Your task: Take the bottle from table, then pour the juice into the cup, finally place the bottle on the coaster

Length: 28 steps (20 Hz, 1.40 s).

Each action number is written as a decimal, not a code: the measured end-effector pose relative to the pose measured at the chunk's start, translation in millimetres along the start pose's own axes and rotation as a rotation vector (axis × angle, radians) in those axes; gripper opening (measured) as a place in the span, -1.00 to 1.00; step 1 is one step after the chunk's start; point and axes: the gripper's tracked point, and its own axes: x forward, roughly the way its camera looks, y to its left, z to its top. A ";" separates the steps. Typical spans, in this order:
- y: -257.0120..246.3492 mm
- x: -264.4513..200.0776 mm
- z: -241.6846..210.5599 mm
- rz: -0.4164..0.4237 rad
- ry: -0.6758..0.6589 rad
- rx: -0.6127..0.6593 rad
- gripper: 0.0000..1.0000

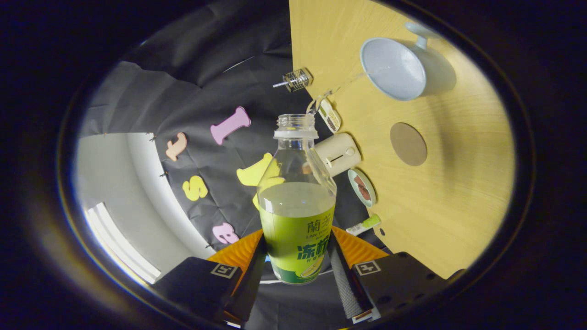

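The clear plastic bottle with a green label [296, 201] has no cap, is tilted and sends a thin stream of juice into the pale blue round cup [393, 68]. The gripper [298, 263] is closed on its lower body, both fingers pressing its sides. On the light wooden table [449, 192], the round brown coaster [408, 144] lies near the cup.

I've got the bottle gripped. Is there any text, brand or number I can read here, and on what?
bottle label, clamped between the gripper fingers: printed characters, too distorted to quote.
packet at the table edge: print too small.
tube: blurred.
cup, coaster: no text.
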 end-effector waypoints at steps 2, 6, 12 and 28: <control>5.4 0.7 -0.2 0.013 -0.002 0.012 0.54; 11.5 3.7 -3.5 0.031 -0.002 0.061 0.54; 21.5 5.9 -5.2 0.052 -0.005 0.100 0.54; 39.8 3.9 3.0 0.144 -0.027 0.224 0.54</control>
